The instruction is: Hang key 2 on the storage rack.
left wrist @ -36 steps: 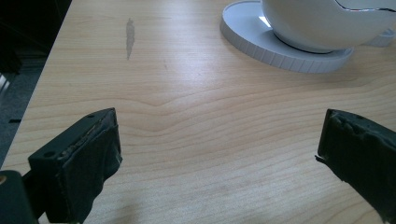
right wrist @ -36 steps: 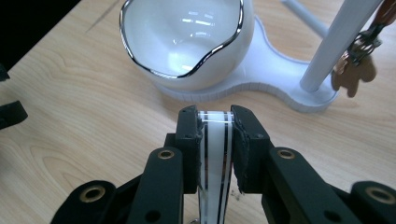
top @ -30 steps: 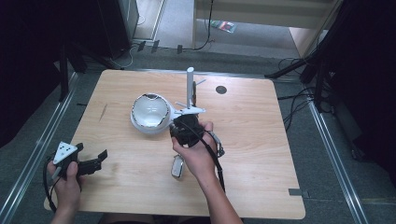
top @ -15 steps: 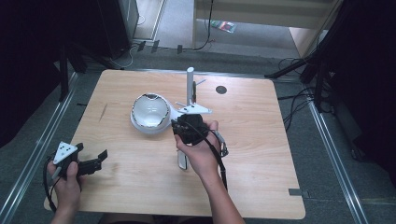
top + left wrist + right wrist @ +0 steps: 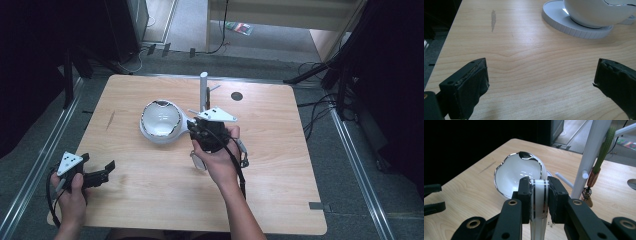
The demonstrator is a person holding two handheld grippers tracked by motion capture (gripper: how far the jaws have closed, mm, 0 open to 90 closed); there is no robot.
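White-and-black striped strip [image 5: 539,202] sits clamped between the right gripper [image 5: 539,195] jaws, just before the bowl [image 5: 517,176]. Left gripper [image 5: 541,82] jaws stand open, empty. Being slim and smooth, the strip could slip or twist out if tilted.

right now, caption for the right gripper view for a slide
Right gripper clamps a white spoon handle before the white bowl.

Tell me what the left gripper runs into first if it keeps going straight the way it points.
Bare table first, then probably the white ribbed base under the white bowl. The left gripper has open fingers; depth is uncertain.
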